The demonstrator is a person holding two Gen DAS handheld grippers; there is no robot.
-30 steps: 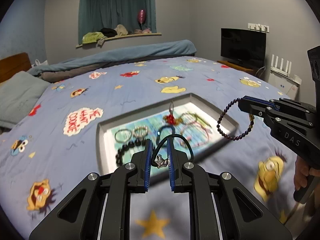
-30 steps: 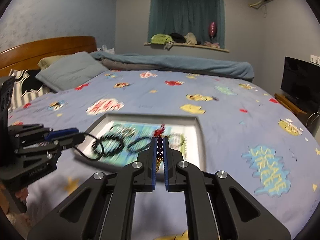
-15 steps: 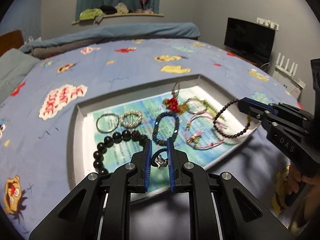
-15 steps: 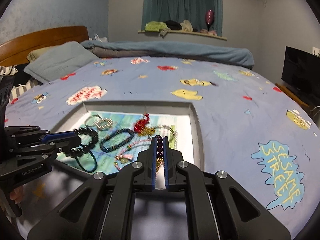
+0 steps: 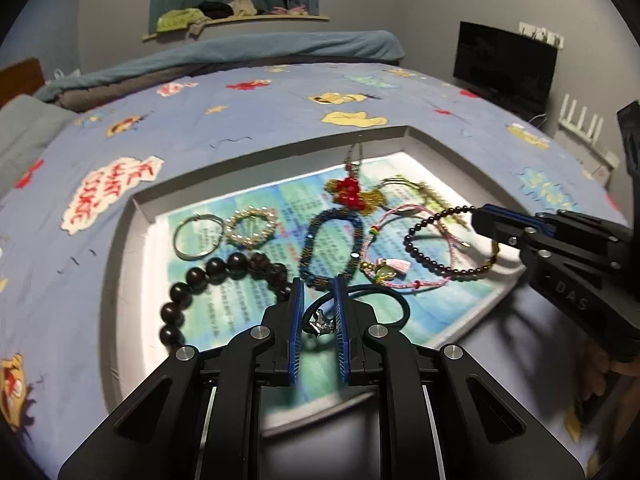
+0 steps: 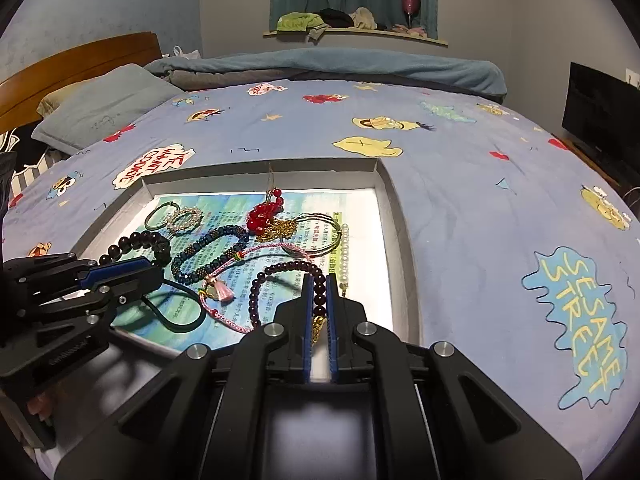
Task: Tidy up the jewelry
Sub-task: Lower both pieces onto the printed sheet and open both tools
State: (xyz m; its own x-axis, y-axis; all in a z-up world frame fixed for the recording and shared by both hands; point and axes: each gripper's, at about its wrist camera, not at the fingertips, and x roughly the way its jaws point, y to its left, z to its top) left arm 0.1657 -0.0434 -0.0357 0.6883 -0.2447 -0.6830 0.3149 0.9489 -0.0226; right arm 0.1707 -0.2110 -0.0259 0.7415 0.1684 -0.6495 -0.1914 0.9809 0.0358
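A shallow white box tray (image 5: 124, 248) (image 6: 400, 232) lies on the bed with several bracelets in it. My left gripper (image 5: 319, 292) is shut on a dark cord loop with a silver charm (image 5: 320, 322), held low over the tray's near edge; the gripper (image 6: 154, 270) and the loop (image 6: 180, 320) also show in the right wrist view. My right gripper (image 6: 319, 280) is shut on a dark purple bead bracelet (image 6: 280, 270), which hangs over the tray's right part; the gripper (image 5: 478, 216) and the bracelet (image 5: 436, 266) also show in the left wrist view.
In the tray lie a large black bead bracelet (image 5: 212, 272), a silver ring bangle (image 5: 198, 236), a pearl ring bracelet (image 5: 250, 226), a blue bead bracelet (image 5: 332, 240), a red charm (image 5: 348, 194) and pink cords (image 5: 400, 268). Blue cartoon bedsheet (image 6: 500, 208) surrounds it.
Both grippers have moved forward and down towards the tray, each still holding its piece. The tray now looks larger and closer in both views.
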